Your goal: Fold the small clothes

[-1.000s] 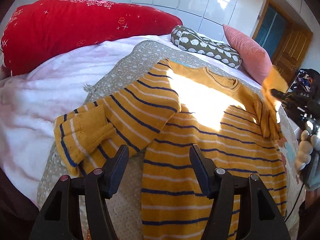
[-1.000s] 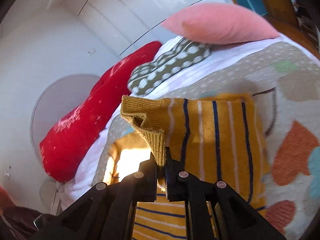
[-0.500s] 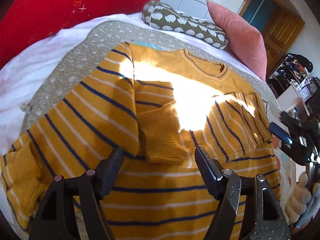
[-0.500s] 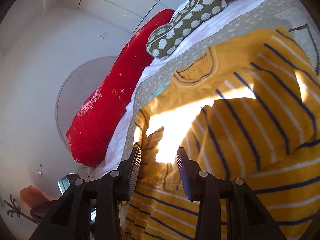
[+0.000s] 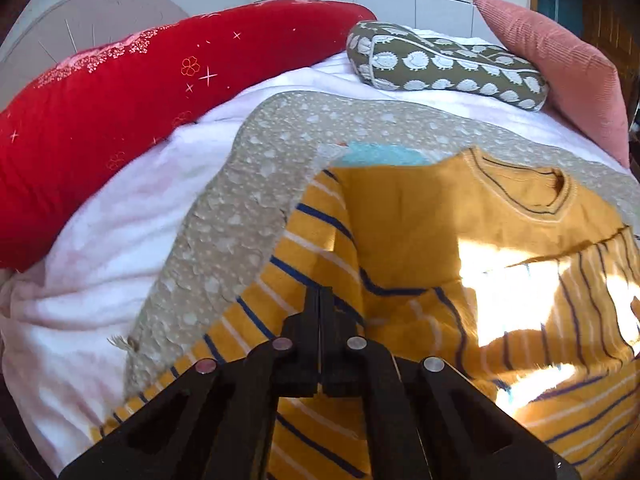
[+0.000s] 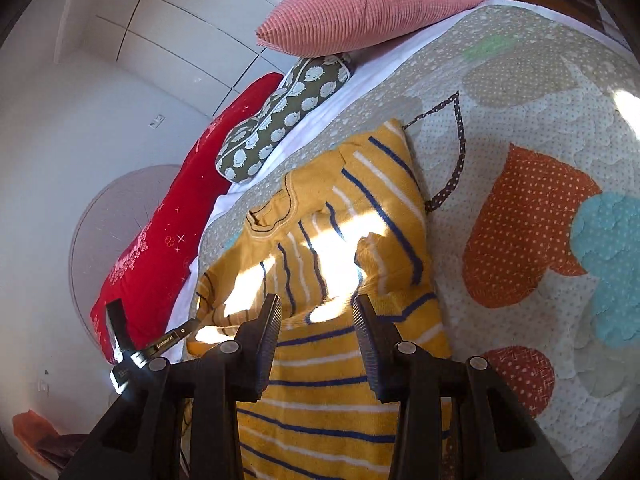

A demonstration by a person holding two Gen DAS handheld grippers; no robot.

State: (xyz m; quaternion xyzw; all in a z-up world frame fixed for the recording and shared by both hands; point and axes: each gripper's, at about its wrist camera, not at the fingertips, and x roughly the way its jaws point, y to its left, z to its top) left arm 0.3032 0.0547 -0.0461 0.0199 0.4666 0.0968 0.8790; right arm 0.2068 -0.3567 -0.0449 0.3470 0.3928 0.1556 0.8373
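A mustard-yellow sweater [image 5: 404, 216] with navy and white stripes lies flat on a patchwork quilt [image 5: 256, 184] spread over the bed, collar toward the pillows. Both sleeves are folded in across the chest, where a bright patch of sunlight falls.

The left gripper [image 5: 320, 300] has just snapped closed — its jaws meet tip to tip over the sweater's folded left sleeve edge, near the quilt's left side; whether any knit is pinched between them cannot be told.

The right gripper [image 6: 316, 316] has just been opening and now stands partly spread above the sweater's striped body, with nothing pressed between its ribbed pads.

Along the head of the bed sit a long red bolster [image 5: 132, 108], an olive hedgehog-print pillow [image 5: 444, 66] and a pink corduroy cushion [image 5: 560, 72] — all well apart from the sweater.
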